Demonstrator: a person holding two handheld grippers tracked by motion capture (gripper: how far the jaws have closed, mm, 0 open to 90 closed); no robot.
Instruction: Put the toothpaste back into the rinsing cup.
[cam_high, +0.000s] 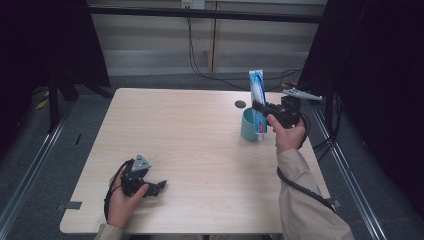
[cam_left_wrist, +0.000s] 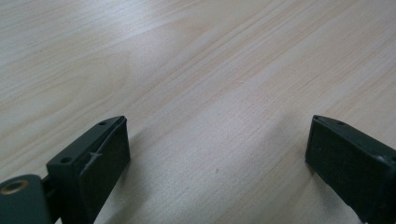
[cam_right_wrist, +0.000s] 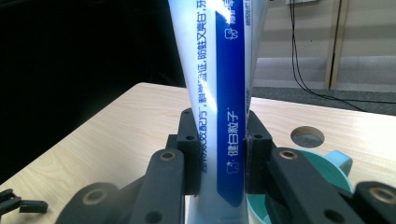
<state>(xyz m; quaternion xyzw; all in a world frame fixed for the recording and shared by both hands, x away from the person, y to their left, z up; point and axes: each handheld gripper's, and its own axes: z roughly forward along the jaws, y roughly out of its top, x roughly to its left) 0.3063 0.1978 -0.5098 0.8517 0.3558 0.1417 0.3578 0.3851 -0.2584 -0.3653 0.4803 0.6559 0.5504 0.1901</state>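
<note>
Two jaws: right gripper (cam_high: 261, 107) clamps toothpaste tube (cam_high: 257, 95); left gripper (cam_high: 159, 187) gapes empty

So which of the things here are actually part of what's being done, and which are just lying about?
Part of the job:
- white-and-blue toothpaste tube, held upright
- right gripper, shut on the tube
- teal plastic cup, below the tube

Just there:
- left gripper, open, resting on the pale wooden table
- round cable hole in the tabletop
- black cables on the floor behind
</note>
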